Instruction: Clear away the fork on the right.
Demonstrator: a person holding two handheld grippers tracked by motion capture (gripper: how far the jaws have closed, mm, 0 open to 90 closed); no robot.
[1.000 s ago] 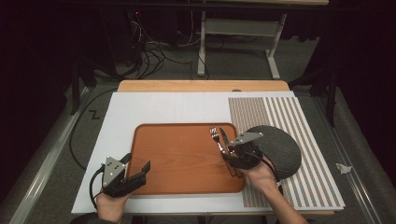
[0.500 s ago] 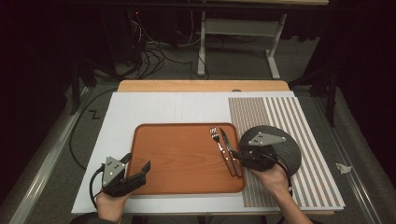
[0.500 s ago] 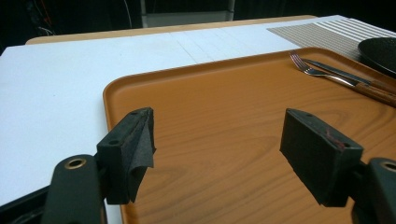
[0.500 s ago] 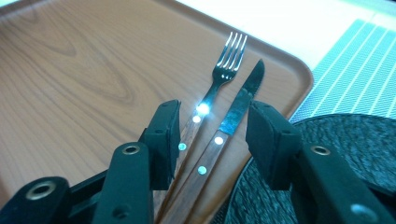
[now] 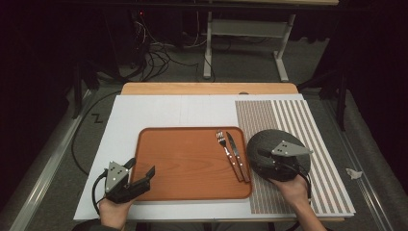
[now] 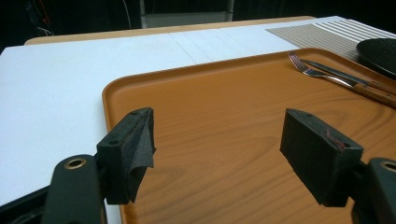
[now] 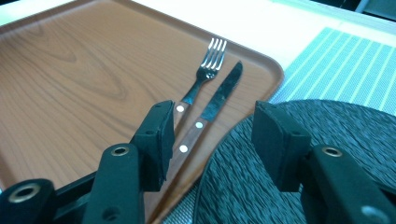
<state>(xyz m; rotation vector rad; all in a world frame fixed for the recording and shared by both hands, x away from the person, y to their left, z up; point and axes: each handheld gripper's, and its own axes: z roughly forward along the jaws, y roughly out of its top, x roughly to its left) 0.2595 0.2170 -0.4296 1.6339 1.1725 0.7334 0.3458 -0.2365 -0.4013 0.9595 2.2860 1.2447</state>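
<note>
My right tongs (image 5: 263,155) hang released over the near-left part of the dark woven round placemat (image 5: 260,144). Their jaws have just been opening, and nothing sits between them; past them in the right gripper view lie the fork (image 7: 204,71) and the knife (image 7: 219,100). My left tongs (image 5: 146,175) are released too, jaws wide and empty, low over the near-left corner of the wooden tray (image 5: 187,163).

The fork and knife lie side by side at the tray's right edge, well short of touching the round mat, tines and blade tip pointing away from me, handles toward me. Both have slim steel tops and dark wooden handles with pale rivets.

What could go wrong, as I judge it: the two pieces lie so close that a grab at one handle may nudge or drag the other. They lie flat on a smooth tray, so my pads could skid off and spin a piece against the rim. The right tongs also hang low over the mat, and a careless sweep might catch its edge and shift it on the striped mat (image 5: 308,120) beneath, which lies on the bench.
</note>
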